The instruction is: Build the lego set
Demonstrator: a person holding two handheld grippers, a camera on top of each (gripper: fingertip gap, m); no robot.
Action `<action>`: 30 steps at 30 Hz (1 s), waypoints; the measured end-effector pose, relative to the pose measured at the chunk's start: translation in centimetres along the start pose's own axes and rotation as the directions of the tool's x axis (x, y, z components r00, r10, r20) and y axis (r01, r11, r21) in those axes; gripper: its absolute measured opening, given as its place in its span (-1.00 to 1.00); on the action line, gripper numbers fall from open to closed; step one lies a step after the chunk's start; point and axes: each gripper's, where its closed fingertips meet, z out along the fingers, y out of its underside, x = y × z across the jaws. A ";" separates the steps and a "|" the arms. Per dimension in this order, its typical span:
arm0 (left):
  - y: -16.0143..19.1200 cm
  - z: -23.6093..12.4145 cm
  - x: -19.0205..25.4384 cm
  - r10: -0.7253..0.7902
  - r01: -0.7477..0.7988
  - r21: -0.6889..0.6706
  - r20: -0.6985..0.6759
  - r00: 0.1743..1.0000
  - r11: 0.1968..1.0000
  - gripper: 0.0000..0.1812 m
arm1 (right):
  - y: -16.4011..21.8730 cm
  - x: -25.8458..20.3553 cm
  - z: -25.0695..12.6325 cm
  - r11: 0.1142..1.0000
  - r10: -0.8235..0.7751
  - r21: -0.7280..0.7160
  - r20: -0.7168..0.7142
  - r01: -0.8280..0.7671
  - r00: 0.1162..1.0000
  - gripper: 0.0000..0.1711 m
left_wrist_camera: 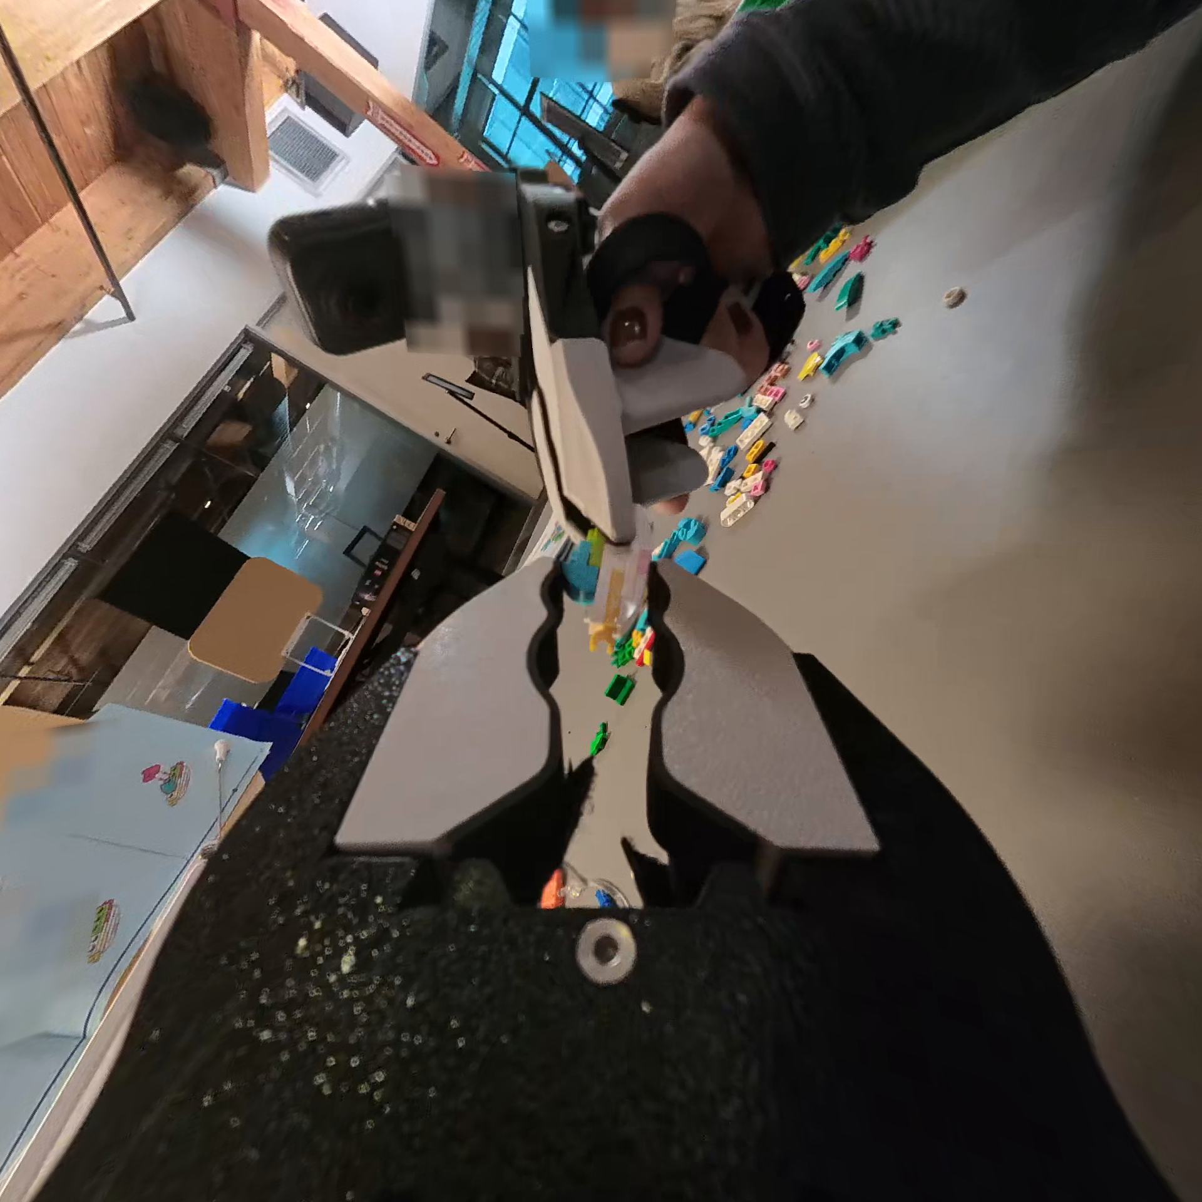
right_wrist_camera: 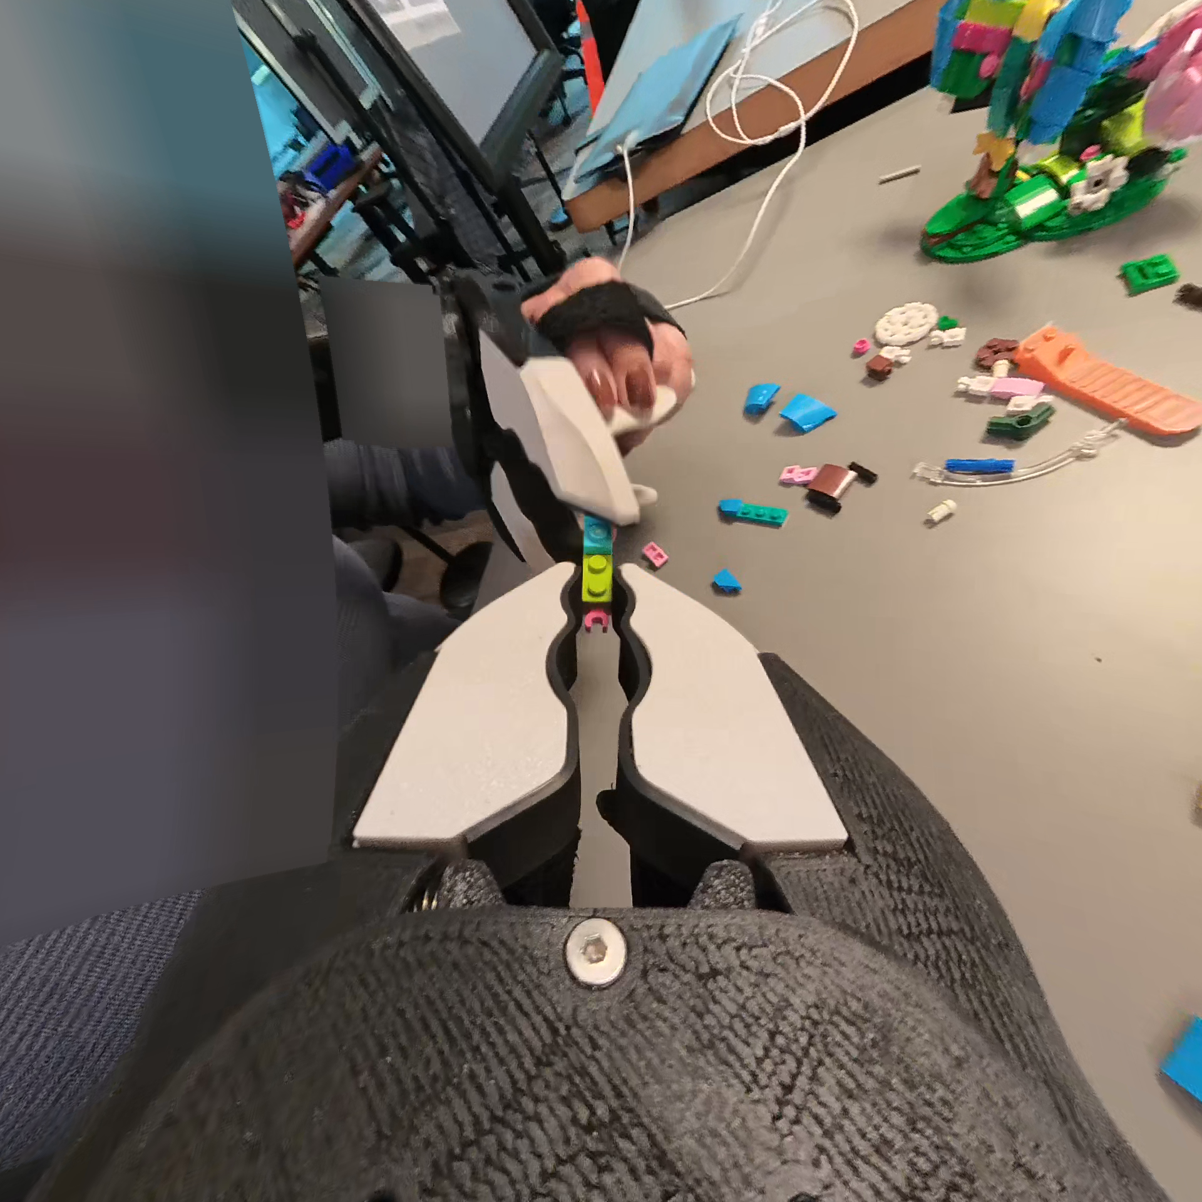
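Observation:
A small lego assembly (left_wrist_camera: 614,598) of white, yellow, pink, blue and lime pieces hangs above the grey table (left_wrist_camera: 975,585). My left gripper (left_wrist_camera: 605,575) is shut on it from below in the left wrist view. My right gripper (left_wrist_camera: 618,536) comes in from above and meets the same assembly. In the right wrist view my right gripper (right_wrist_camera: 598,575) is shut on the lime plate (right_wrist_camera: 597,579), with a teal piece (right_wrist_camera: 598,530) above it and a pink clip (right_wrist_camera: 595,621) below. My left gripper (right_wrist_camera: 614,514) pinches the teal end.
Several loose pieces (right_wrist_camera: 806,410) lie scattered on the table. A built model with a green base (right_wrist_camera: 1054,208) stands at the far right. An orange brick separator (right_wrist_camera: 1106,390), a white cable (right_wrist_camera: 767,130) and a light blue booklet (left_wrist_camera: 97,878) are nearby.

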 end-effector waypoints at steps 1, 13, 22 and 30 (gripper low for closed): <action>0.0 0.0 0.0 0.005 -0.005 0.001 0.004 1.000 1.000 -0.73 | 0.0 0.0 0.0 1.000 0.004 0.002 0.010 -0.004 1.000 -0.92; 1.0 0.1 0.5 -0.005 0.002 -0.054 -0.052 0.999 0.999 -0.74 | 0.6 0.8 0.2 1.000 0.000 -0.012 0.006 0.000 1.000 -0.92; 0.8 0.2 -0.3 -0.519 0.527 0.014 -0.156 0.840 0.850 -0.29 | -1.0 1.2 -1.1 0.974 -0.214 0.050 -0.098 0.220 0.972 -0.92; 0.6 -0.1 -0.1 -0.682 0.714 0.014 -0.284 0.674 0.700 -0.54 | -0.9 0.8 -1.0 0.905 -0.418 0.021 -0.139 0.425 0.898 -0.93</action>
